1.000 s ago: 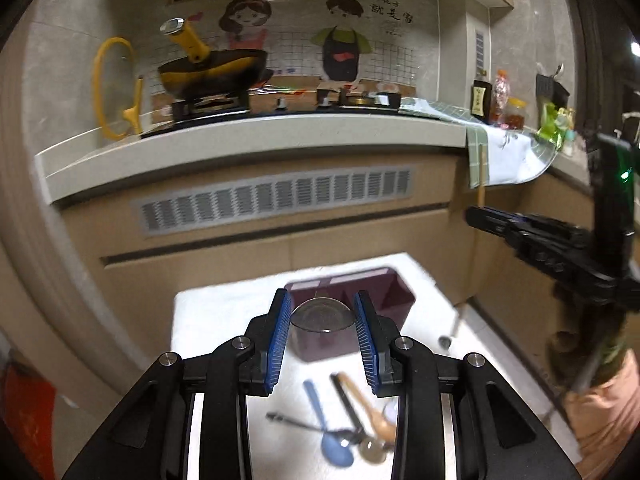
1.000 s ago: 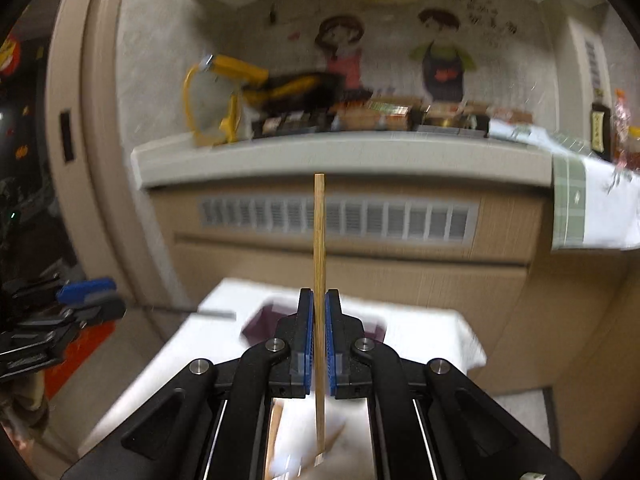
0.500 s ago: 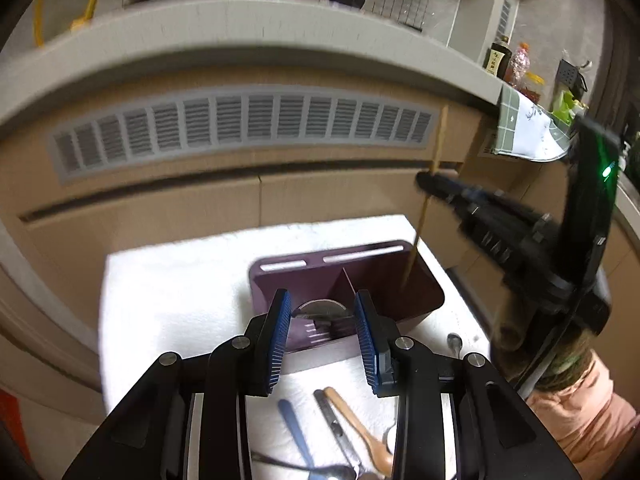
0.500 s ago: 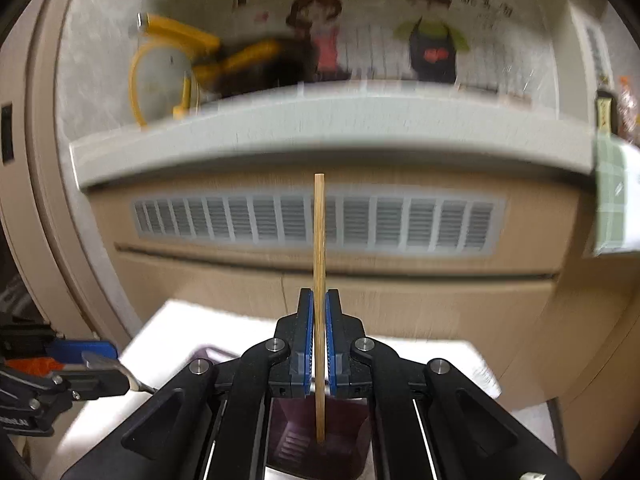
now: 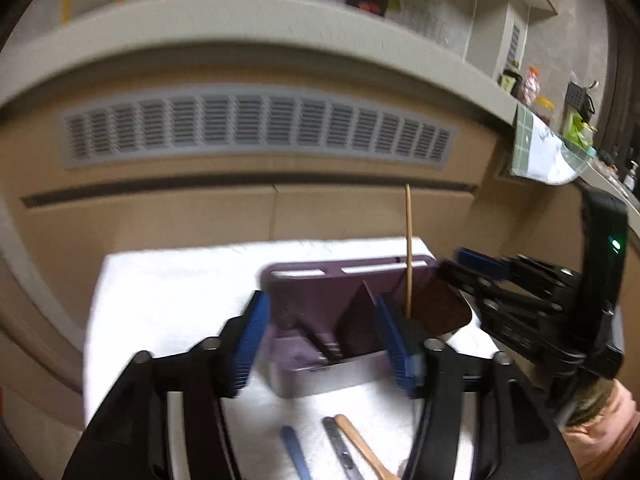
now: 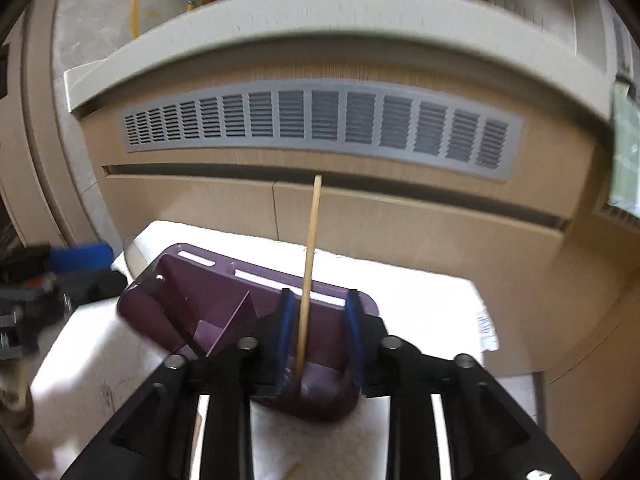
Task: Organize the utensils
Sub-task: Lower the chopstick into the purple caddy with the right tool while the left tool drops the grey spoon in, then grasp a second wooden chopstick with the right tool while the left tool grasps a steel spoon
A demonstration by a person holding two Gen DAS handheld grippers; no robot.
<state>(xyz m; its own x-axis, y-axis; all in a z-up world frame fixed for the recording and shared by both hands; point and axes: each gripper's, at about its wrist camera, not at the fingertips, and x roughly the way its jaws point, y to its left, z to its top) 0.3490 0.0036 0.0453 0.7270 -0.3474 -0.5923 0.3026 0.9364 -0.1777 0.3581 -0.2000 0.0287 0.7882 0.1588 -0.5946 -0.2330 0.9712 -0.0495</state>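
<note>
Both wrist views angled down, close (sharing purple caddy (image 5: 360, 320))

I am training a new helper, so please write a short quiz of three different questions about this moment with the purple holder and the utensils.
1. True or false: the right gripper pinches the chopstick tightly.
2. In which compartment of the purple holder does the chopstick stand, seen from the left wrist: A left, B right?
3. Name one utensil lying on the white cloth in front of the holder.

Key:
1. False; its jaws have just been opening, and the chopstick stands loose between them.
2. B.
3. The wooden spoon.
</note>
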